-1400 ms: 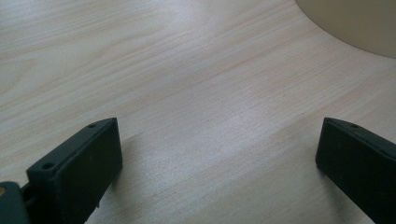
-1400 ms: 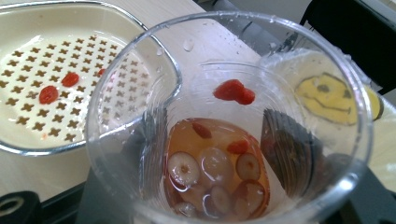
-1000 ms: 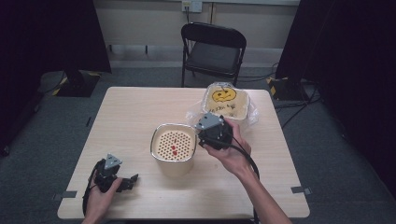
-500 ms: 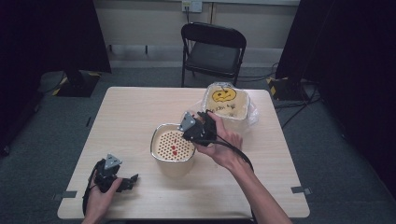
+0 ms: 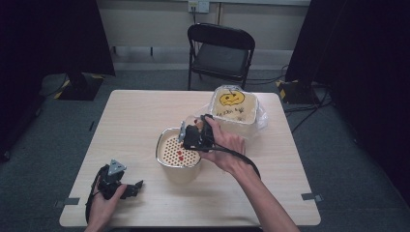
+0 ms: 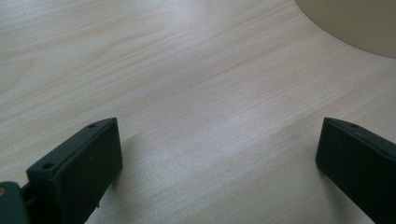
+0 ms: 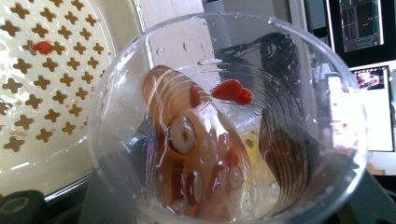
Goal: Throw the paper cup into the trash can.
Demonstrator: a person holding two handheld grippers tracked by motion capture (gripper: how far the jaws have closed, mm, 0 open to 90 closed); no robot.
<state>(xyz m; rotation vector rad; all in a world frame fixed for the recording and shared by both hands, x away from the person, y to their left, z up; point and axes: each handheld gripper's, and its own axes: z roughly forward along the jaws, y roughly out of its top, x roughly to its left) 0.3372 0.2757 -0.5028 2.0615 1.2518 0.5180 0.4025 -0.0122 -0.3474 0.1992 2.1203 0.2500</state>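
Observation:
My right gripper (image 5: 192, 136) is shut on a clear plastic cup (image 7: 224, 121), tipped on its side over a beige pot with a perforated strainer top (image 5: 170, 147). In the right gripper view the cup holds pale liquid, round sliced pieces and a red berry (image 7: 232, 91). The strainer (image 7: 56, 84) lies just left of the cup's mouth, with a red bit (image 7: 43, 47) on it. A few red bits (image 5: 180, 154) show on the strainer from above. My left gripper (image 5: 137, 186) rests on the table at the front left, open with bare wood between its jaws (image 6: 219, 140).
A beige tub with a pumpkin face (image 5: 233, 104) sits in clear plastic at the back right of the wooden table (image 5: 130, 116). A black folding chair (image 5: 220, 50) stands behind the table. The pot's side (image 6: 355, 23) shows at the top right of the left gripper view.
The right hand has moved left and rolled over, bringing the cup from upright beside the pot to tipped over the strainer. The left gripper has stayed still.

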